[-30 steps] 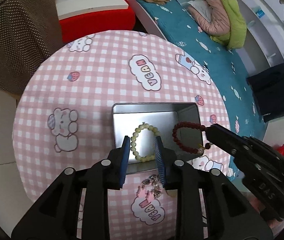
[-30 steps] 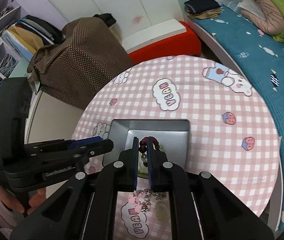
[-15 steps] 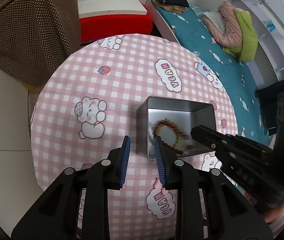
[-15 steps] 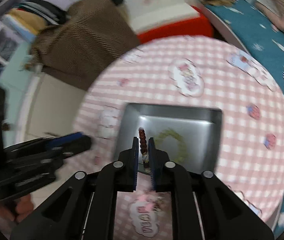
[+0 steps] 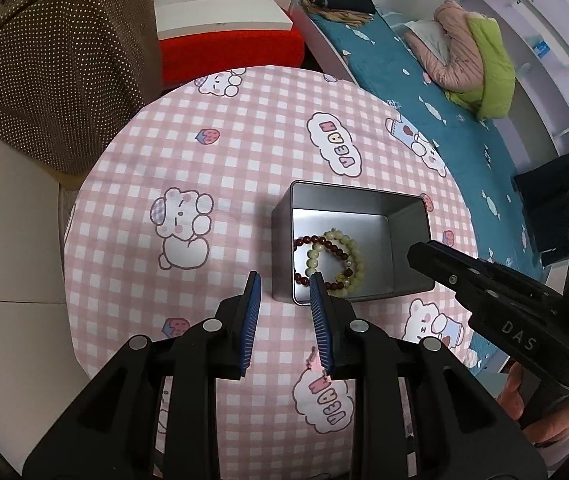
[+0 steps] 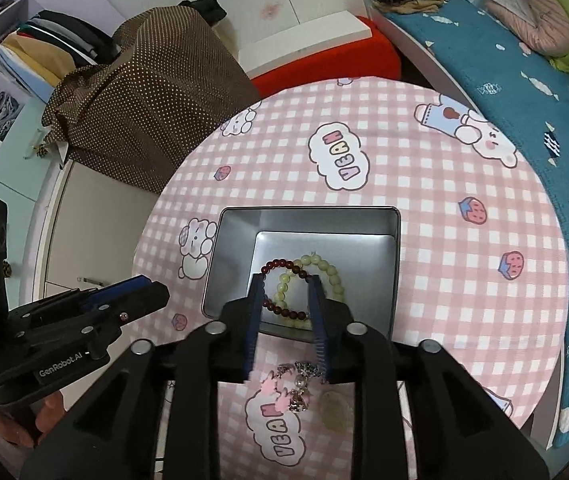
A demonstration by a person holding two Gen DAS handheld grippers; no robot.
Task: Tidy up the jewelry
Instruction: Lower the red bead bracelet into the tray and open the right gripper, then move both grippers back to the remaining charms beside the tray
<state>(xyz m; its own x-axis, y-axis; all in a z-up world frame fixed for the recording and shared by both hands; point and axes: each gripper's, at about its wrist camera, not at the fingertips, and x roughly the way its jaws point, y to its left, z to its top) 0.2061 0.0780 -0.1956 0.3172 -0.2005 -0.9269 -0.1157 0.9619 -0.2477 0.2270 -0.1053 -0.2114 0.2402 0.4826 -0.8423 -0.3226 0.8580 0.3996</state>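
Note:
A silver metal tin (image 5: 408, 216) (image 6: 224, 256) stands on the round pink checked table. Inside it lie a pale green bead bracelet (image 5: 354, 254) (image 6: 334, 278) and a dark red bead bracelet (image 5: 304, 240) (image 6: 274, 266), overlapping. My right gripper (image 6: 285, 280) is open and empty just above the tin's near edge; it also shows in the left wrist view (image 5: 424, 250). My left gripper (image 5: 284, 280) is open and empty over the cloth left of the tin; it also shows in the right wrist view (image 6: 144, 286). A silver charm chain with pink pieces (image 6: 292, 388) and a pale oval pendant (image 6: 334, 408) lie on the cloth in front of the tin.
The table's edge curves close on all sides. A bed with a teal cover (image 5: 444, 112) lies to the right. A brown dotted cloth (image 6: 144, 92) covers furniture at the back left, beside a red and white bench (image 5: 228, 44).
My right gripper has opened and let go of the dark red bracelet, which now lies in the tin on the green one. My left gripper has drawn back to the left of the tin.

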